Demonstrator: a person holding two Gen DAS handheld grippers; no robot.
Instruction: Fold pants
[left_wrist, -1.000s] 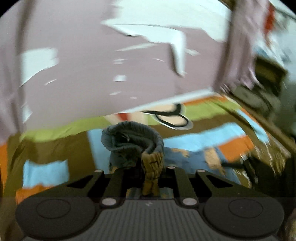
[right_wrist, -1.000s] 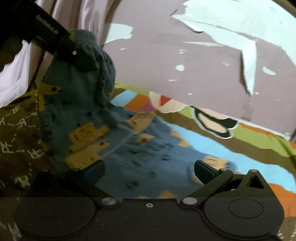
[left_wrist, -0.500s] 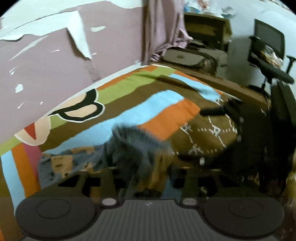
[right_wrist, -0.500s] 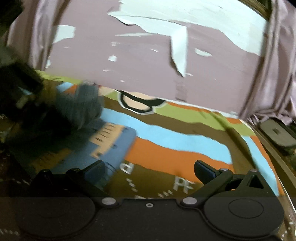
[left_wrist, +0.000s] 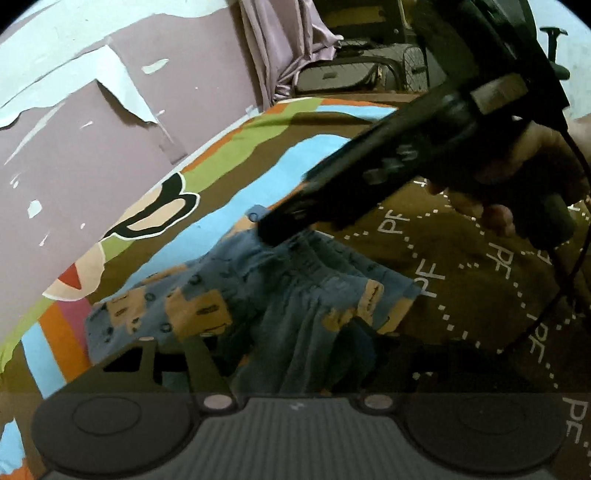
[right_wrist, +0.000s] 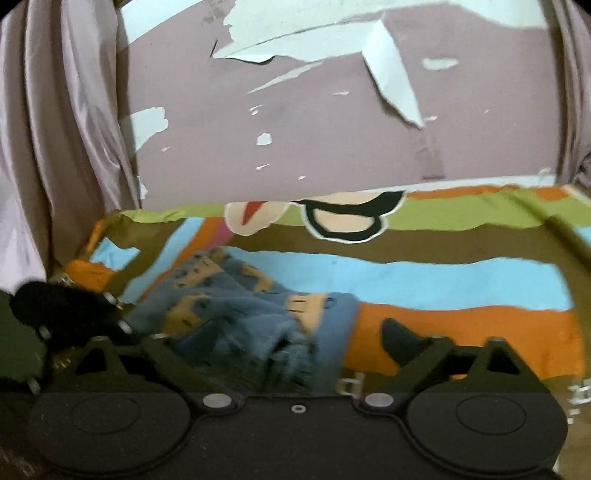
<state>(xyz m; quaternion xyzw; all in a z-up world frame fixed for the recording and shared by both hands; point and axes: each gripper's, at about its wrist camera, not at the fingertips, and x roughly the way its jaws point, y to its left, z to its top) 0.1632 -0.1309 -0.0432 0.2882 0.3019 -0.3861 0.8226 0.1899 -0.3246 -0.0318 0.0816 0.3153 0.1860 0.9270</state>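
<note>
The pants (left_wrist: 258, 295), blue with tan patches, lay rumpled on a striped bedspread (left_wrist: 280, 162) covering the bed, below a mauve wall (right_wrist: 332, 147) with peeling paint.

In the left wrist view the left gripper (left_wrist: 291, 354) stood over the near edge of the cloth. Its fingers (left_wrist: 201, 354) were parted to about a middling gap, having just been opening, and a gathered fold of the pants rose between them; whether the pads pressed on it could not be told. The right gripper (left_wrist: 280, 225), held in a hand (left_wrist: 517, 184), reached in from the upper right, its tip at the far edge of the pants.

In the right wrist view the right gripper's fingers (right_wrist: 399, 339) stood wide and had just been narrowing. The bunched end of the pants lay in the gap, nearer the left-hand finger, well apart from the right-hand one.
</note>
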